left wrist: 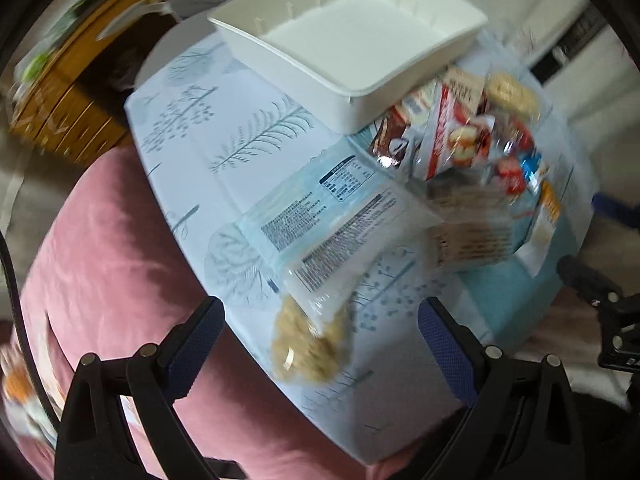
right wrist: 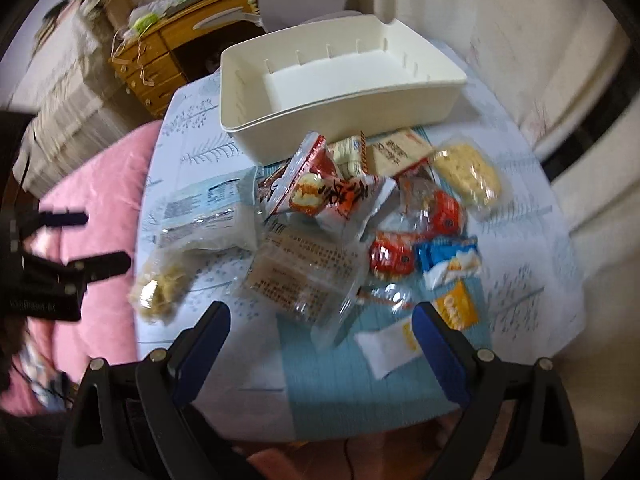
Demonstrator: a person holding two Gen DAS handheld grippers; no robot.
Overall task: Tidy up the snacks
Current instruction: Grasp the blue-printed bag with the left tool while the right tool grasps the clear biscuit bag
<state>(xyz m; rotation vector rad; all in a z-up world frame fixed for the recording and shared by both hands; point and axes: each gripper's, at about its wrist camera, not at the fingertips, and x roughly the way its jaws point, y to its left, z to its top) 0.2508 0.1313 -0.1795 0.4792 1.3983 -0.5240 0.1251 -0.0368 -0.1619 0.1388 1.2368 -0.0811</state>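
Note:
An empty white bin [left wrist: 352, 40] stands at the far side of the table; it also shows in the right wrist view [right wrist: 332, 80]. In front of it lies a pile of snack packets [right wrist: 360, 216], among them a red and white bag [right wrist: 320, 192], a clear cracker pack [right wrist: 304, 276], a pale blue packet [left wrist: 320, 200] and a bag of beige puffs [left wrist: 308, 340]. My left gripper [left wrist: 320, 320] is open above the beige puffs bag, holding nothing. My right gripper [right wrist: 322, 328] is open above the near packets, holding nothing.
The table has a pale blue tree-print cloth [left wrist: 208, 128]. A pink sofa [left wrist: 112, 264] lies left of it and a wooden drawer cabinet [right wrist: 160, 64] stands behind. My left gripper shows at the left edge of the right wrist view [right wrist: 76, 240].

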